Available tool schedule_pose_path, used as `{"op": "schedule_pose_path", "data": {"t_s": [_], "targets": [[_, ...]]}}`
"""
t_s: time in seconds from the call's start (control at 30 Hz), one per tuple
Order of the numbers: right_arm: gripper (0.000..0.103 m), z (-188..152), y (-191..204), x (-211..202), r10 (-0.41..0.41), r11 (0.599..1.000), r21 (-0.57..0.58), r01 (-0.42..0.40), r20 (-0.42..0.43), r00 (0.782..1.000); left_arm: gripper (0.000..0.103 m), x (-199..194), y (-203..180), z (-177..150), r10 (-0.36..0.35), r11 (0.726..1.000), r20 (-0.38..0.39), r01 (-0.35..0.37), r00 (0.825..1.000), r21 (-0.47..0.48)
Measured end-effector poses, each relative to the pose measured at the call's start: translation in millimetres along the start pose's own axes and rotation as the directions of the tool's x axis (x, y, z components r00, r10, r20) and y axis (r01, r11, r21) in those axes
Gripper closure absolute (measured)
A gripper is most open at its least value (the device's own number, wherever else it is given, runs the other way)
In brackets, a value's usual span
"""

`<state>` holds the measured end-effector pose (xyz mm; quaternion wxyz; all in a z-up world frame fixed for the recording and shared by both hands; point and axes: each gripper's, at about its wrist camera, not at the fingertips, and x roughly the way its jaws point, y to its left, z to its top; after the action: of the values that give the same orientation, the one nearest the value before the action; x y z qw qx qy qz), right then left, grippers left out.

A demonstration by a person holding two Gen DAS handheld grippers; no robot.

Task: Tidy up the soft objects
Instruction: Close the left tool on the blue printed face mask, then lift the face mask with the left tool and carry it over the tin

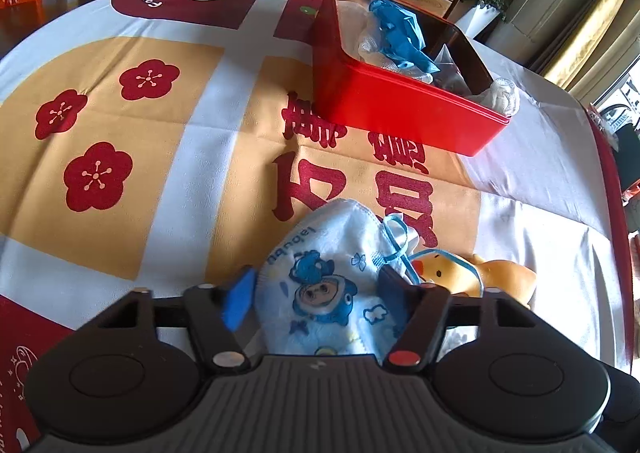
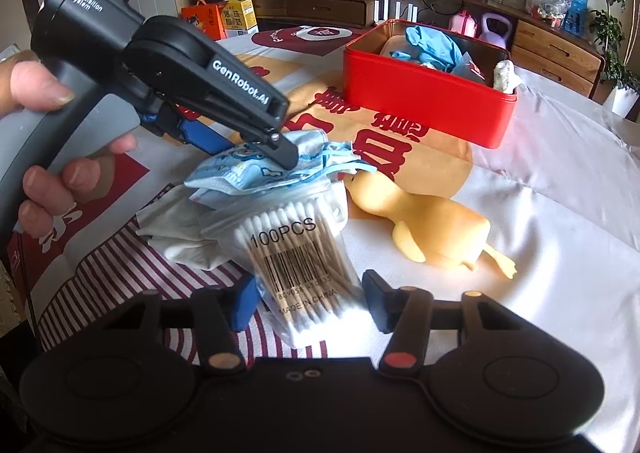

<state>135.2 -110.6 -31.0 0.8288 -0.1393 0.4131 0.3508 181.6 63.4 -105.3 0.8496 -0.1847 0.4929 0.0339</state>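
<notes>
— Where is the left gripper [image 2: 276, 157]?
— Slanting down onto the child's face mask [image 1: 328, 277], blue pads pressed against its two sides; a hand [image 2: 52, 141] wraps its grey handle.
— The right gripper [image 2: 310, 299]?
— Just beside that mask, part-closed astride a cotton swab packet [image 2: 300, 253]; contact unclear.

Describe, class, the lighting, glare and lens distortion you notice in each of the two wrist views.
Left wrist view: fisheye bends the tablecloth edges; sunlight brightens the red tin; sharp overall. Right wrist view: strong glare washes out the cloth by the yellow duck and the cotton swab bag; corners darken.
</notes>
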Motion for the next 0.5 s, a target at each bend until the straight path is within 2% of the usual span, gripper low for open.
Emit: {"op": "schedule_pose_path", "data": {"t_s": [0.03,0.1,0.17,0.23,0.3,0.5], "targets": [[0.053,-0.1,-0.2,-1.0,-0.001,1.0,0.003,0.001,0.002,1.0,0.047,-0.8,0.8,0.0,0.001,1.0,0.002,-0.001,1.0,0.0],[0.054,-0.2,-0.1,-2.7,-0.001,1.0,0.009,0.001,0.004,1.0,0.063,-1.7,1.6,-0.3,0.012,1.0,0.006,-0.013,1.0,0.009],[0.055,-0.2,0.4,-5.2,-0.005,1.0,0.012,0.005,0.01,1.0,0.072,-3.6,2.5,-0.7,0.011,1.0,0.015,-0.011,1.0,0.014],[0.057,-0.7,0.8,-8.7,-0.009,1.0,0.015,0.008,0.018,1.0,0.076,-7.3,3.2,-1.1,0.007,1.0,0.031,-0.007,0.999,0.016],[0.058,-0.9,0.9,-12.7,-0.016,1.0,0.02,0.015,0.027,0.999,0.085,-12.3,2.4,-1.7,0.009,1.0,0.051,-0.01,0.999,0.027],[0.06,-1.0,-3.2,-25.9,-0.033,0.998,0.064,0.03,0.045,0.998,0.095,-27.3,-3.5,-4.0,-0.016,0.996,0.101,0.007,0.995,0.085]]}}
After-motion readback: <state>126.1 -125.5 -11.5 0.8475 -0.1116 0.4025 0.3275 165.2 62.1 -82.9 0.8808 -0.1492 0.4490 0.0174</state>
